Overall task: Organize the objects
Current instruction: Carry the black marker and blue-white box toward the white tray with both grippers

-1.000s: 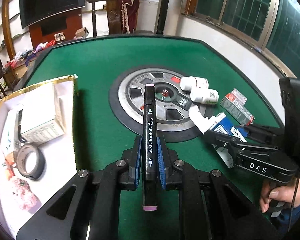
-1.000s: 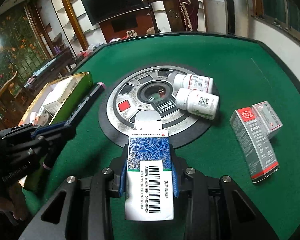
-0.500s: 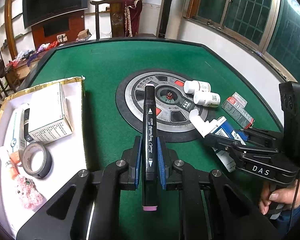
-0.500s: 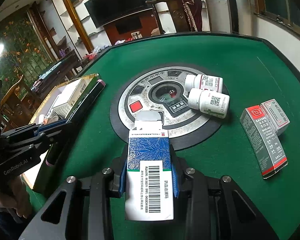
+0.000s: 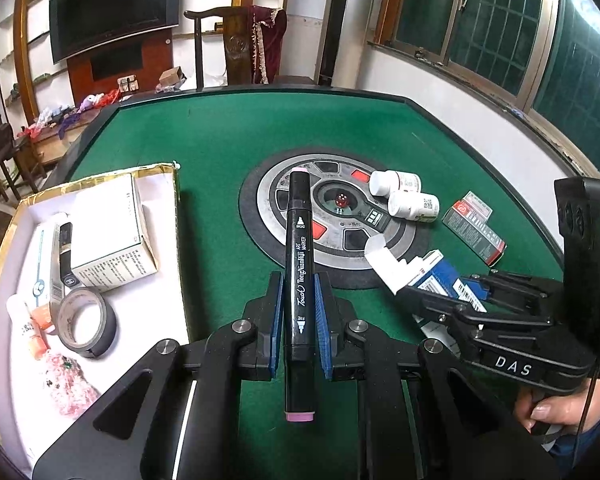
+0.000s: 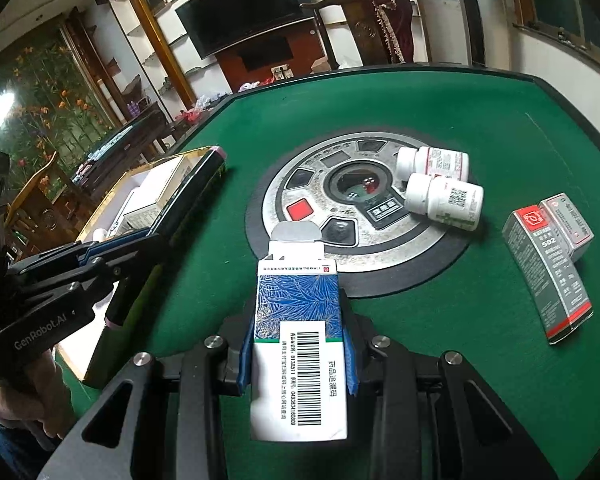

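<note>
At the far left, a white-lined tray (image 5: 100,344) with a gold rim sits on the green surface (image 5: 228,136). It holds a white carton (image 5: 108,232), a roll of dark tape (image 5: 86,328), a slim white tube box, small tubes and a pink fuzzy item (image 5: 70,392).

Next comes the left hand-held gripper (image 5: 300,320), its blue pads clamped tight on a black art marker (image 5: 299,264). The marker's long axis runs along the fingers, straight away from the camera: one pink-tipped cap points forward over the round grey centre panel (image 5: 340,216) of the surface, the other pink end sticks out back toward the camera.

On the panel's right side lie two white pill bottles (image 5: 414,206), on their sides and touching, caps pointing left. Just past them, on the green felt, two slim boxes (image 6: 548,264) lie side by side, a grey-and-red one and a paler one, long axes running roughly away from the viewer.

Furthest right is the right hand-held gripper (image 6: 298,344), gripped by a hand (image 5: 556,412). Its jaws are narrowed on a blue-and-white medicine box (image 6: 298,336), held above the surface in front of the panel. The box's long axis lies along the fingers; its open flap end points forward, the barcode end back toward the camera.
</note>
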`<act>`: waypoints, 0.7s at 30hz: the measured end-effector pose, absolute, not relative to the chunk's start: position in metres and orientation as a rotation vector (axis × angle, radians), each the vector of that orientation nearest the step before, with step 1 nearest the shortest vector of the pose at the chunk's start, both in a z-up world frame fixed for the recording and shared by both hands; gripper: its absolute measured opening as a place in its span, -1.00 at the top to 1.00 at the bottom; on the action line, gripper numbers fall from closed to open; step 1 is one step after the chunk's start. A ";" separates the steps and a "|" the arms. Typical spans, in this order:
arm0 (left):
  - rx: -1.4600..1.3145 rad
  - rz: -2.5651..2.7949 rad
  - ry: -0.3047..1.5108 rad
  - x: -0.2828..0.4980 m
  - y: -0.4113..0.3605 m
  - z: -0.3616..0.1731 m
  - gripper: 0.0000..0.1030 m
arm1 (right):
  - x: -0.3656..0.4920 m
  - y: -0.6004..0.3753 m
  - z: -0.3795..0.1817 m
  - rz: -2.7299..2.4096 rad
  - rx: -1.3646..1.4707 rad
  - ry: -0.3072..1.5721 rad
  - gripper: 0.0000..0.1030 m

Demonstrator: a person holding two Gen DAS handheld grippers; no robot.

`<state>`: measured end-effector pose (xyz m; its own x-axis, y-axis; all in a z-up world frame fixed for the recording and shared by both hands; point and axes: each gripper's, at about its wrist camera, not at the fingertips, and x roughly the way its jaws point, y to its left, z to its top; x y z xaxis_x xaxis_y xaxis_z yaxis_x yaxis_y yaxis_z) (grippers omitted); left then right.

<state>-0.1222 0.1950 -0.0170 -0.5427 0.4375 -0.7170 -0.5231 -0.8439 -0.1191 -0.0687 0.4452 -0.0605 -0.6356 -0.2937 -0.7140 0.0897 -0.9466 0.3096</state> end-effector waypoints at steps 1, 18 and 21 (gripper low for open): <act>-1.052 2.359 0.144 -0.122 0.194 -0.016 0.72 | -0.068 0.444 -0.060 -2.635 1.214 -0.367 0.34; -1.038 2.382 0.101 -0.123 0.176 -0.010 0.72 | -0.070 0.407 -0.056 -2.554 1.170 -0.427 0.35; -1.036 2.388 0.089 -0.124 0.171 -0.008 0.72 | -0.070 0.400 -0.056 -2.541 1.171 -0.421 0.35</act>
